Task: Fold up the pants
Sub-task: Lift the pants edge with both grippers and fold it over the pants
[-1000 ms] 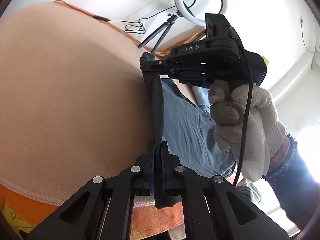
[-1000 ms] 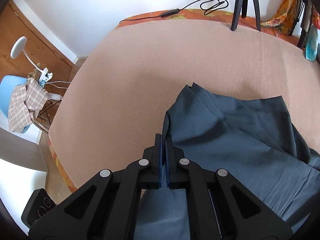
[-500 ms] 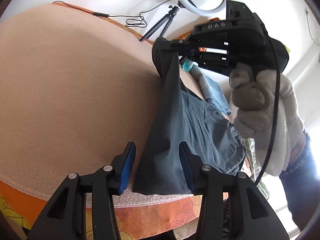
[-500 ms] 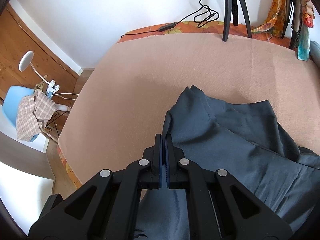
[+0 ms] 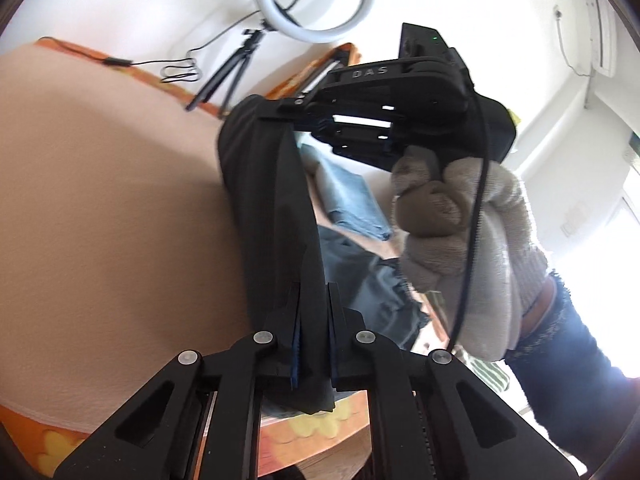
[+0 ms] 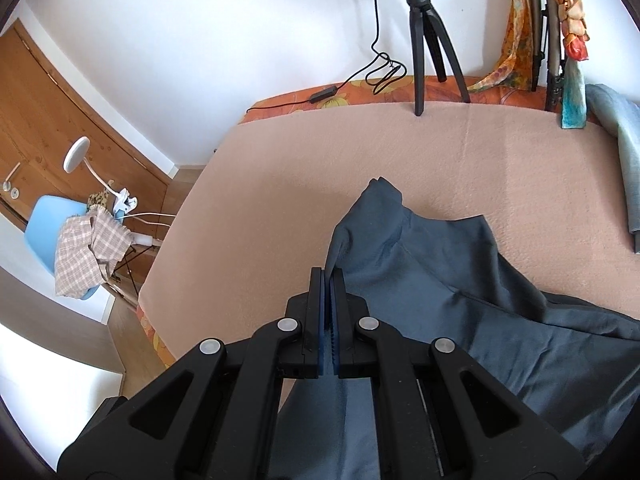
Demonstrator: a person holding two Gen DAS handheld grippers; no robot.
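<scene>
Pinching the dark pants (image 5: 276,216) between its blue pads, the left gripper (image 5: 313,312) has its jaws closing, with the cloth's edge caught between them. The right gripper (image 6: 329,300) is clenched tight on another bit of the same pants (image 6: 420,264), and a thin fold of cloth runs up out of its pads. In the left wrist view the right gripper (image 5: 288,118) shows from the side, high up, with the pants hanging from its tip in a long dark strip down to the left gripper. A person's hand in a pale knit glove (image 5: 460,240) holds that gripper's handle, and a black cord runs past the glove.

The pants are partly lifted. Their far end and wide part lie spread on a soft pink blanket that covers the bed (image 6: 280,184). An orange sheet with flowers (image 6: 360,96) peeks out at the bed's edges.

No boxes or baskets show up.

Around the bed, a black tripod (image 6: 424,40) stands at the far edge with a ring light (image 5: 316,0) on top, and a black cable (image 6: 360,76) curls beside it. Folded light blue cloth (image 6: 624,152) lies on the right side of the bed, apart from the pants. Off to the left are a blue chair with a checked cloth (image 6: 88,248) and a white lamp (image 6: 78,156), next to a wooden door (image 6: 48,120).
</scene>
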